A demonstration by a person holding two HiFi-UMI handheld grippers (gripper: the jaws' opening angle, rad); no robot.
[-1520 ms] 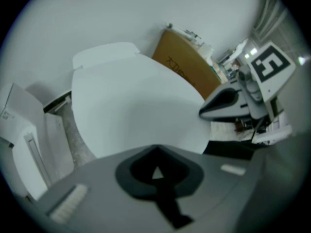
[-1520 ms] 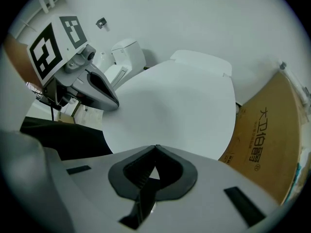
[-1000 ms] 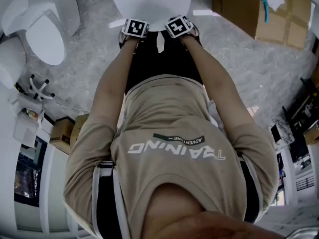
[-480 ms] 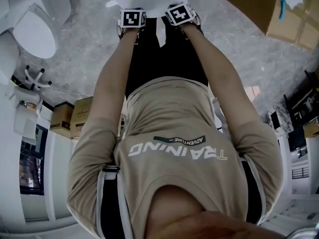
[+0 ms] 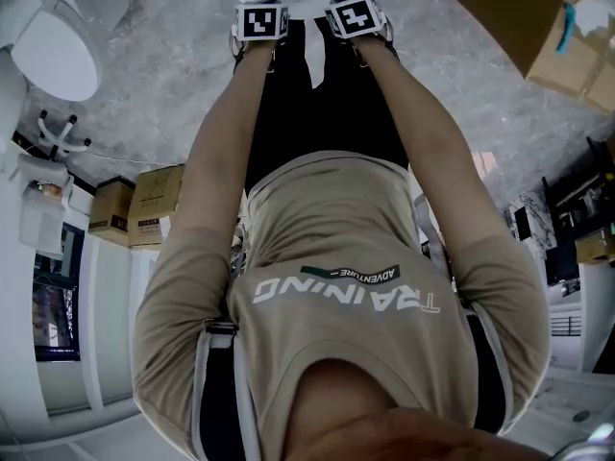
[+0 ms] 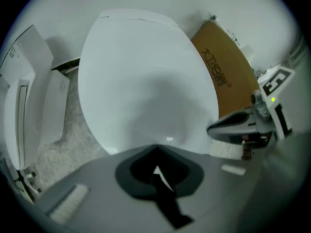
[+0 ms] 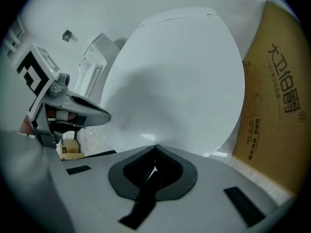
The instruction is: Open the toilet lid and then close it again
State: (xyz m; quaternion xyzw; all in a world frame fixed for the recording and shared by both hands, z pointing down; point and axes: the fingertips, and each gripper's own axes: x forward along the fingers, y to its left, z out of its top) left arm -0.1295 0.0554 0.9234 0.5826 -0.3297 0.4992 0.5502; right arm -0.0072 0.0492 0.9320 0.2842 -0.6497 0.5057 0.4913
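Up at the far edge of the head view, both of the person's arms reach forward to the white toilet lid [image 6: 146, 76], which lies straight ahead with its hinge end far and its rounded rim near. The left gripper [image 6: 155, 149] has its jaws drawn together, with nothing clamped between them. Their joined tips sit at the lid's near rim, slightly left of its middle. Only a thin white sliver shows through the slot behind the tips.

The right gripper [image 7: 155, 147] is likewise clenched and empty. Its tips meet at the same near rim, just beside the left one and a little to the right. Each gripper view shows the other gripper alongside, with its marker cube upright. I cannot tell whether the tips press on the lid's top face or catch under its edge. A soft shadow falls across the middle of the lid.

To the right of the toilet stands a tall brown cardboard box [image 7: 279, 106] with printed characters on its side. On the far left, well apart, another white toilet [image 5: 53, 51] sits on the grey mottled floor [image 5: 163, 84]. Two small cartons [image 5: 144, 214] lie nearer on the left. The person's beige shirt [image 5: 336, 257] fills the middle of the head view.
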